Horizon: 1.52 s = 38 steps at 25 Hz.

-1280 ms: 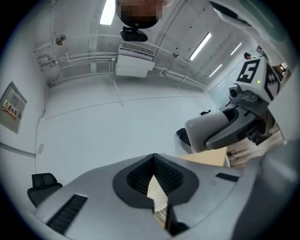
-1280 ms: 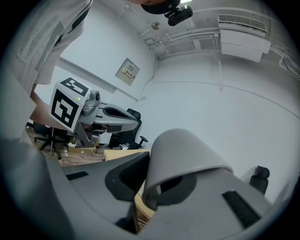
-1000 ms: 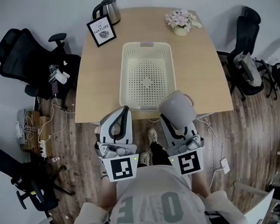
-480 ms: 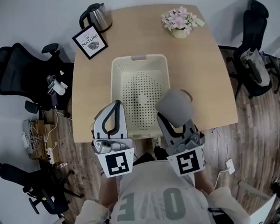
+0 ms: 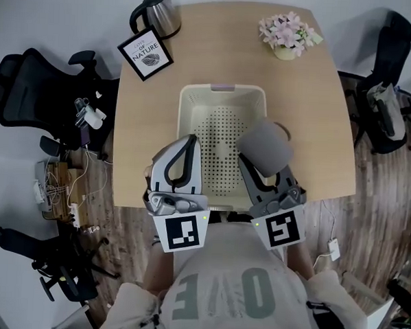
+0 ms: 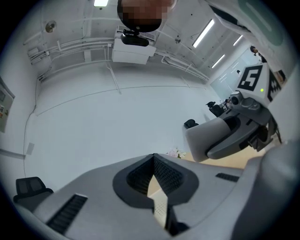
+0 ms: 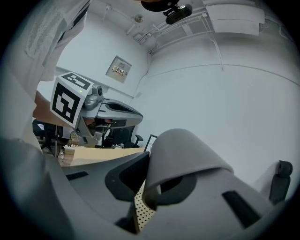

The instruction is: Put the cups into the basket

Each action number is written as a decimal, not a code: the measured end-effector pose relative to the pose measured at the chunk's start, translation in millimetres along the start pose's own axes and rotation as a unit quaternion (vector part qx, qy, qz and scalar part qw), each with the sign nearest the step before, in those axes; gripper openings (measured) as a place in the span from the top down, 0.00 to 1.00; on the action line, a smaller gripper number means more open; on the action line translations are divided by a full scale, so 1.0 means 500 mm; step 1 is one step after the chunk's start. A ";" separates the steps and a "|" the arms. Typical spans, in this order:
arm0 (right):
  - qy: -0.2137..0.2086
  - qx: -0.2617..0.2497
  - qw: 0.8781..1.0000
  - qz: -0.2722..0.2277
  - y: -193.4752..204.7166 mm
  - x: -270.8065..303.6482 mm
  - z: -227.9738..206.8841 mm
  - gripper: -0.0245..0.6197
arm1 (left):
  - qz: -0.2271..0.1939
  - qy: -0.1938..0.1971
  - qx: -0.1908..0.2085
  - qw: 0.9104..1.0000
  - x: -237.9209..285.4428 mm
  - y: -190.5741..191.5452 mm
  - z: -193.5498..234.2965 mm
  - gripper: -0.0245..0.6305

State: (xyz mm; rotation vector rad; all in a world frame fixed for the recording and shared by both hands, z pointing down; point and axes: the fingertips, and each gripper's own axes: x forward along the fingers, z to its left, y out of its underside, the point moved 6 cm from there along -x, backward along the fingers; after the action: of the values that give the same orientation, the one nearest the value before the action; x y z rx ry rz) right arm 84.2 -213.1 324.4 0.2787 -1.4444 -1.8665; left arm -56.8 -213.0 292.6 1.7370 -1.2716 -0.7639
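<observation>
A cream perforated basket (image 5: 188, 108) stands on the wooden table (image 5: 146, 123). My right gripper (image 5: 263, 172) is shut on a grey cup (image 5: 265, 145), which hangs over the basket's right rim with its handle pointing away from me. In the right gripper view the cup (image 7: 187, 154) fills the jaws, and a patch of the basket (image 7: 143, 206) shows below it. My left gripper (image 5: 191, 142) is shut and empty, held over the basket's near left part. From the left gripper view, the cup (image 6: 215, 138) shows in the other gripper.
A kettle (image 5: 158, 13) and a framed sign (image 5: 145, 53) stand at the table's far left corner. A pot of flowers (image 5: 288, 35) is at the far right. Office chairs flank the table on the left (image 5: 31, 82) and right (image 5: 391, 101). Cables (image 5: 56, 187) lie on the floor.
Both grippers have moved forward from the table's near edge to over the basket. The cup stays in the right gripper, now above the basket's right side.
</observation>
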 end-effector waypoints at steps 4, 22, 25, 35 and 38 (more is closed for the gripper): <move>0.013 -0.008 1.000 0.001 -0.026 0.029 -0.013 0.91 | -0.001 0.022 0.000 1.000 0.023 0.014 0.026 0.96; -0.094 -0.149 0.969 0.172 0.018 0.157 0.025 0.91 | -0.031 0.037 -0.019 0.999 0.048 0.090 0.064 0.96; -0.132 -0.198 0.949 0.206 0.052 0.180 0.049 0.91 | -0.021 0.041 -0.023 0.999 0.038 0.108 0.067 0.96; -0.246 -0.314 0.843 0.362 0.164 0.220 0.102 0.91 | 0.001 0.025 -0.043 0.999 0.014 0.154 0.090 0.96; -0.269 -0.327 0.822 0.380 0.185 0.229 0.114 0.91 | 0.001 0.023 -0.044 0.999 0.013 0.160 0.096 0.96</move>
State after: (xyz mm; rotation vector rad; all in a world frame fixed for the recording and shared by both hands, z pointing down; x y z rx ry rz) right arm 10.1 -255.4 457.2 -1.0870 -0.9013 -1.6452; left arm -130.7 -243.3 340.6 1.6716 -1.1918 -0.7639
